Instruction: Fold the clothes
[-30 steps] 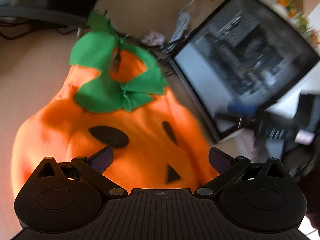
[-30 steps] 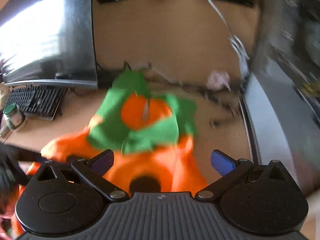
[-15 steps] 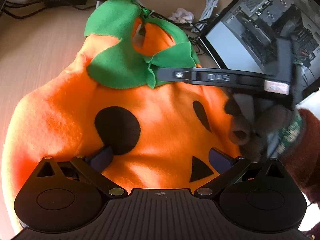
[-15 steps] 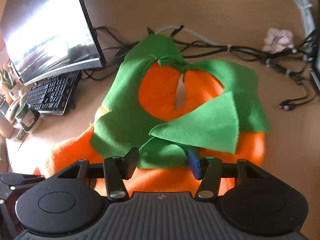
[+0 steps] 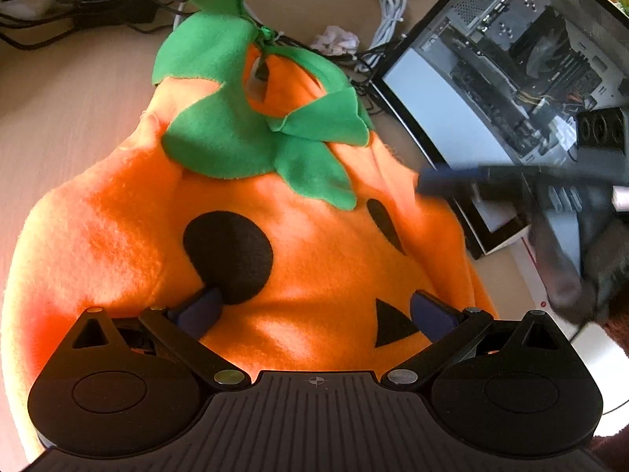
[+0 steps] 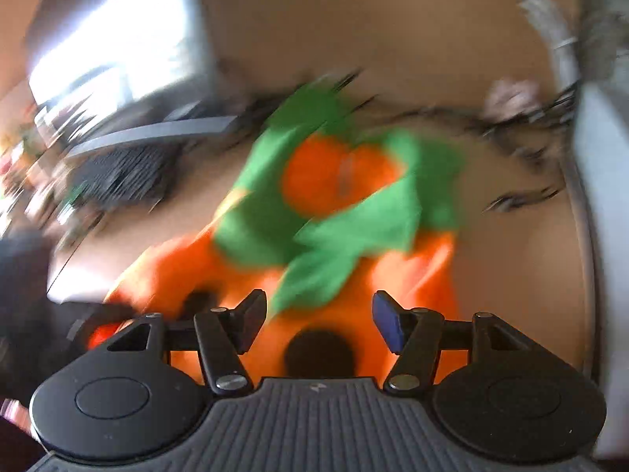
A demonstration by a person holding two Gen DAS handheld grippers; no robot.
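Note:
An orange pumpkin costume (image 5: 129, 228) with black face shapes and a green leaf collar (image 5: 220, 133) lies flat on the wooden desk (image 5: 59, 78). My left gripper (image 5: 314, 308) hovers low over its lower front, open, with nothing held between the pads. In the blurred right wrist view the costume (image 6: 412, 271) and collar (image 6: 354, 220) lie ahead of my right gripper (image 6: 319, 318). Its jaws are opening, half apart, with only loose cloth below them. The left wrist view shows the right gripper's blue fingertip (image 5: 436, 183) by the costume's right shoulder, held by a gloved hand (image 5: 570, 271).
A glass-sided computer case (image 5: 511, 63) stands right of the costume. Cables (image 5: 389, 4) and a crumpled tissue (image 5: 334, 37) lie behind the collar. A monitor (image 6: 118, 39) and keyboard (image 6: 122, 173) sit to the left.
The right gripper narrowed over the green collar, then pulled back and away towards the costume's right side. The collar leaf now lies flatter. The left gripper has barely moved.

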